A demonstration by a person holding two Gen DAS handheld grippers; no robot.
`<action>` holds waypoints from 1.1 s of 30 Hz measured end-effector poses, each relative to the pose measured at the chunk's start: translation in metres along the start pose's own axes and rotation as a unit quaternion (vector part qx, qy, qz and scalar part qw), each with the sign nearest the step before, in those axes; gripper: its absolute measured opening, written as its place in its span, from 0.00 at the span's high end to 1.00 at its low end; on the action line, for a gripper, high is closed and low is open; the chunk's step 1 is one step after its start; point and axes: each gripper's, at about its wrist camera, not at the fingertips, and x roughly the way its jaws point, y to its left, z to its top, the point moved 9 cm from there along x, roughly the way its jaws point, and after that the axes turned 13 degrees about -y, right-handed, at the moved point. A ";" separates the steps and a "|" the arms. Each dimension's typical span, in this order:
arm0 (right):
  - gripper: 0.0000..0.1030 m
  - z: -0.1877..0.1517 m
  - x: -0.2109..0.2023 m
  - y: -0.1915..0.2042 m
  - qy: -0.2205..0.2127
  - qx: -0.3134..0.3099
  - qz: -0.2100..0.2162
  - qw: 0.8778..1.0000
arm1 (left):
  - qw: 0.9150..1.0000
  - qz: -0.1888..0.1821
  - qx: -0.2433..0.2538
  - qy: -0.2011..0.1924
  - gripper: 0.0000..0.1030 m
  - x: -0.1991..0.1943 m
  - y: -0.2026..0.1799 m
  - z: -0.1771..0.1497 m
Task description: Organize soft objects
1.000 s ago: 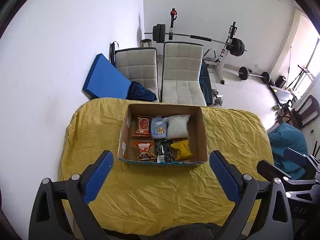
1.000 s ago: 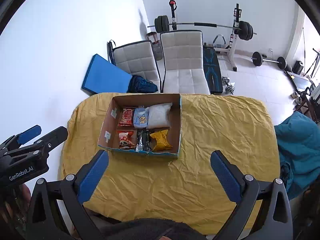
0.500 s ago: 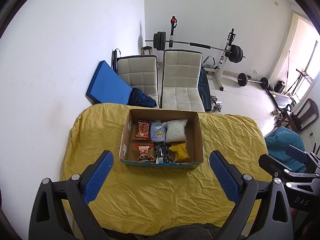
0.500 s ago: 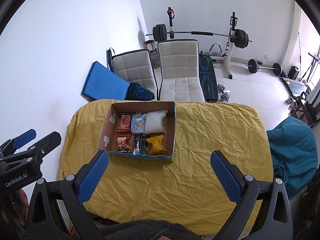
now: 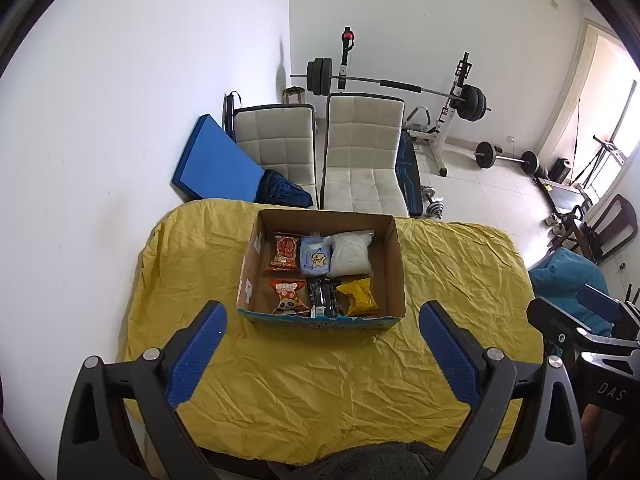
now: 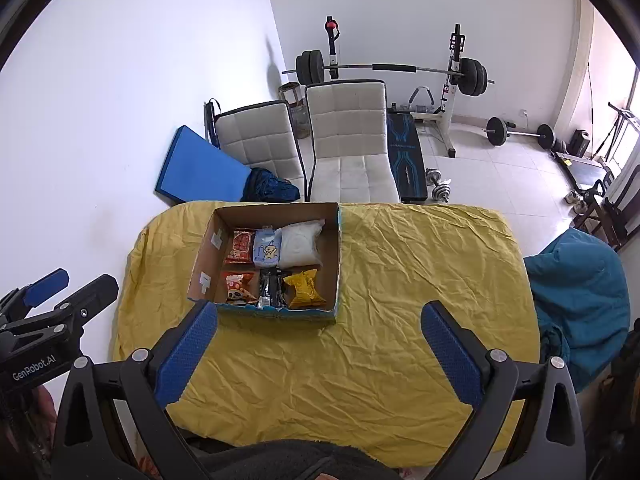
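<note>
Left gripper (image 5: pixel 320 312): my fingers (image 5: pixel 196 354) are spread wide with nothing between them, held above the near part of the worktop (image 5: pixel 320 392).
Right gripper (image 6: pixel 318 316): my fingers (image 6: pixel 452 356) are spread wide too, gripping nothing, also above the near side.
Worktop: covered by a crumpled yellow cloth.
Cardboard box (image 5: pixel 394 272): sits open on the cloth toward the far left, its near wall just beyond my fingertips.
Back row in the box: red snack packet (image 5: pixel 285 253), light blue pack (image 5: pixel 316 258), white bag (image 5: pixel 352 256), side by side.
Front row: orange panda packet (image 5: pixel 289 295), black packet (image 5: pixel 323 295), yellow packet (image 5: pixel 358 295).
Beyond the worktop: two white chairs (image 5: pixel 360 152), a blue mat (image 5: pixel 214 168) leaning on the wall, and a barbell rack (image 5: pixel 400 86).
</note>
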 end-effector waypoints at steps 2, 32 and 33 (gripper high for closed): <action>0.00 0.000 -0.001 -0.001 -0.002 -0.001 -0.002 1.000 | 1.000 0.001 0.000 0.002 0.04 0.000 0.001 -0.001; 0.00 0.001 -0.005 -0.005 -0.005 -0.009 -0.009 1.000 | 1.000 0.008 -0.008 0.008 0.04 -0.002 -0.001 -0.012; 0.00 0.001 -0.005 -0.005 -0.005 -0.009 -0.010 1.000 | 1.000 0.008 -0.008 0.008 0.04 -0.002 -0.001 -0.012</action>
